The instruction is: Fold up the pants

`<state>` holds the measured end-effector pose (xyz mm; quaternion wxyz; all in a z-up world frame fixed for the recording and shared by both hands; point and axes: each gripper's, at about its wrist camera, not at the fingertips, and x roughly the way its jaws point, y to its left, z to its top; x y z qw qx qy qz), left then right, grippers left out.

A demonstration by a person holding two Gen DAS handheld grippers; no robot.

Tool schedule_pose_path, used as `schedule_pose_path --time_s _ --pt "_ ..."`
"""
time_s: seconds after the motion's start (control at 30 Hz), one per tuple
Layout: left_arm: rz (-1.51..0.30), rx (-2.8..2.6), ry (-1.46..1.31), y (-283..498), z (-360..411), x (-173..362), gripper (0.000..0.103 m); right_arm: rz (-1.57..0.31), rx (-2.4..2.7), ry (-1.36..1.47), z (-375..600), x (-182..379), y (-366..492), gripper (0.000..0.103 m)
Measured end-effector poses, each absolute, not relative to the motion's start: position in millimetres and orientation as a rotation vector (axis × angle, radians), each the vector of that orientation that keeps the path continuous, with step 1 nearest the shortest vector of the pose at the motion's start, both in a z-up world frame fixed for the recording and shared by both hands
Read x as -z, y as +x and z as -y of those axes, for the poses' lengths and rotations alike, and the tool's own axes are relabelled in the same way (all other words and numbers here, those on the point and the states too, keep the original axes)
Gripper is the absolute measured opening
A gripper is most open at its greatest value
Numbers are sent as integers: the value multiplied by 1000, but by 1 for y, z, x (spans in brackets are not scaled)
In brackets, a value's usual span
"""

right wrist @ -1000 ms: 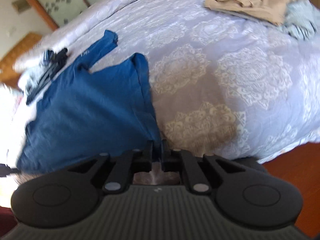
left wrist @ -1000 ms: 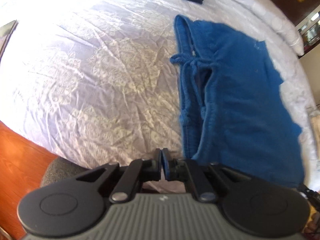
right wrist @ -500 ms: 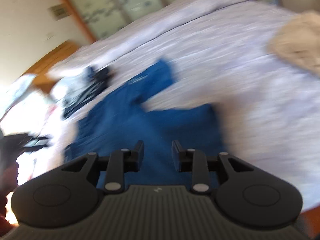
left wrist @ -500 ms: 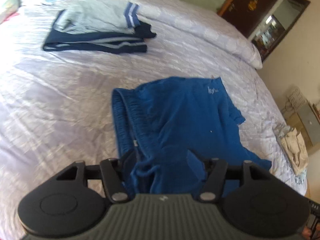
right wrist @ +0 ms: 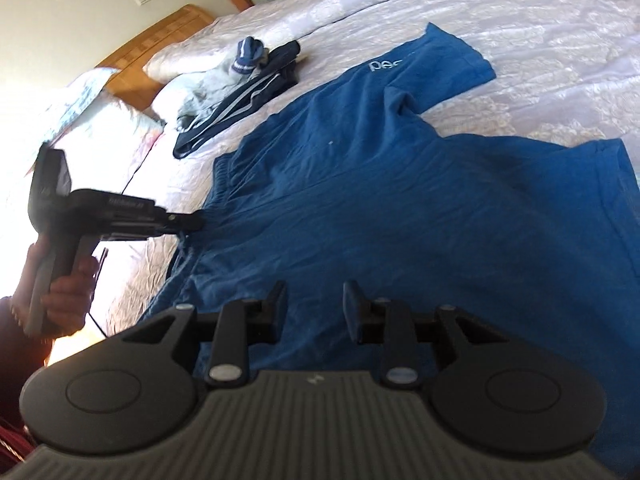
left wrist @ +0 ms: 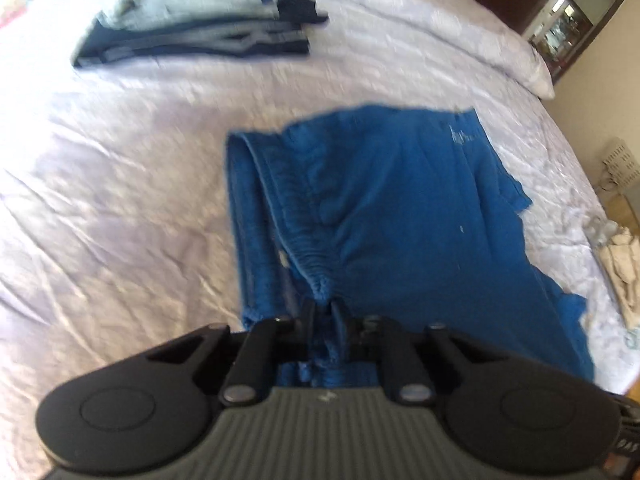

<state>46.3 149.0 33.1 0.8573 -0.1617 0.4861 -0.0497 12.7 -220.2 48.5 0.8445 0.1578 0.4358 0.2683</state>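
- the blue pants lie spread on the bed, waistband toward the left hand's side and the two short legs fanning off toward the far side; no fold looks made yet, so this reads as the opening step: getting hold of the garment at both ends.
- the left tool is clenched on the gathered waistband, with bunched blue cloth pinched between its pads (the right wrist view shows the same tool's tip at the waistband's edge, a hand wrapped round its grip).
- the right tool hovers over the body of the pants with its jaws apart and nothing pressed between them; cloth lies below the gap, not in it.
- next move, as i judge it: the right tool needs an edge to bite, probably a hem or the waistband's other end, before anything can be lifted and laid over; a grip on the flat middle would only pluck a ridge.
- the pants look like soft, limp knit, ribbed and puckered at the elastic waist, with a small pale logo on one leg; it should drape and sag when raised.
- the bedspread is pale, glossy and finely wrinkled, likely slippery under the cloth.
- a stack of folded clothes, dark with pale stripes, sits well apart toward the pillows.
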Motion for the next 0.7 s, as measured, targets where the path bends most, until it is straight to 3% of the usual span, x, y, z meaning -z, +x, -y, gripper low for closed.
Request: schedule_pose_path --time_s 0.13,0.23,0.37,0.47,0.57,0.7 --pt "-1071 -1 -358 47 -166 -17 9 -956 -534 316 222 -40 16 34" --pt "-1067 15 -369 47 -168 -19 20 -994 -544 342 229 -35 24 33" --pt "-968 -3 -366 48 -185 -45 52 -875 -511 378 256 -62 51 33" --pt "-949 -43 -427 76 -201 -49 56 -811 -388 356 280 -69 101 33" --pt "-939 -86 -455 110 -209 -40 81 -764 -283 368 300 -57 157 34" --pt "-958 -96 -494 142 -214 -21 78 -801 -242 506 319 -28 215 40"
